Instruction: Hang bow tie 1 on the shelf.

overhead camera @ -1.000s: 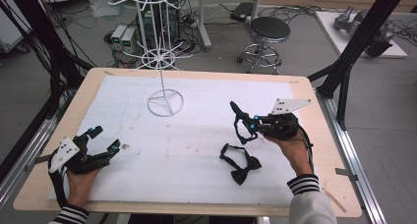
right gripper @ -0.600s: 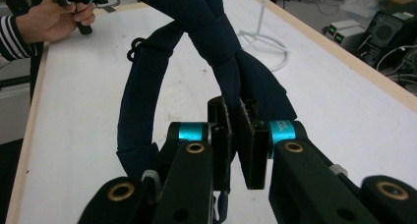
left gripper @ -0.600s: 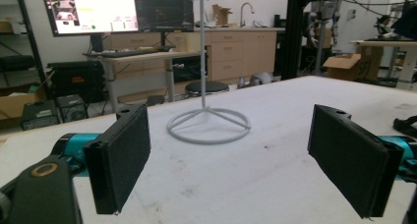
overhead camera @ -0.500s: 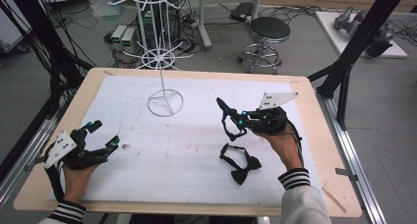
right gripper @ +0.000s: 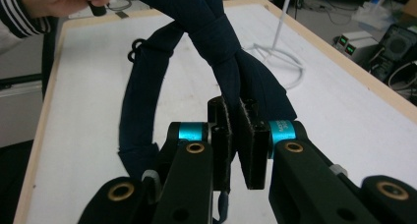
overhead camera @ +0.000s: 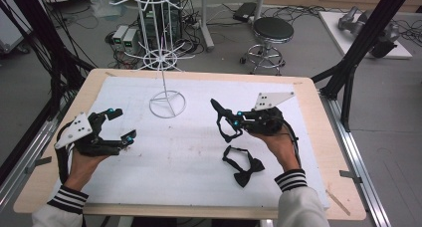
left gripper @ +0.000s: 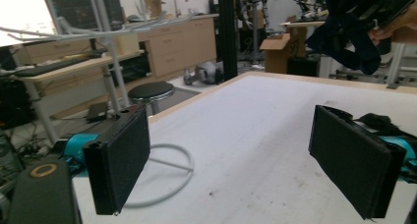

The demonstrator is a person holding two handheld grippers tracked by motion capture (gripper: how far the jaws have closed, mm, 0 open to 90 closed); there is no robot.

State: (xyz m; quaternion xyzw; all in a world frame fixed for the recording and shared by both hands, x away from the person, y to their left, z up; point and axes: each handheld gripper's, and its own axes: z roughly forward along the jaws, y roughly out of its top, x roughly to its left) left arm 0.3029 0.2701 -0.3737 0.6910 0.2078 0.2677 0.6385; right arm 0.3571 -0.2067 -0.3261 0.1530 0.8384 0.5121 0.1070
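White table [overhead camera: 149,182], right gripper [overhead camera: 226,118] clamping dangling bow tie [overhead camera: 222,122], left gripper [overhead camera: 122,125] open

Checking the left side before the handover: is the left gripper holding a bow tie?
No, the left gripper has its jaws wide apart with nothing between them.

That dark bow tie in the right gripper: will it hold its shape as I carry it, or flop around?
Probably floppy: the bow tie hangs from the right gripper, and in the right gripper view its strap droops in a slack loop. It looks like soft cloth, so likely light and not slippery between the shut pads. Expect the loop to swing and perhaps snag the white wire stand.
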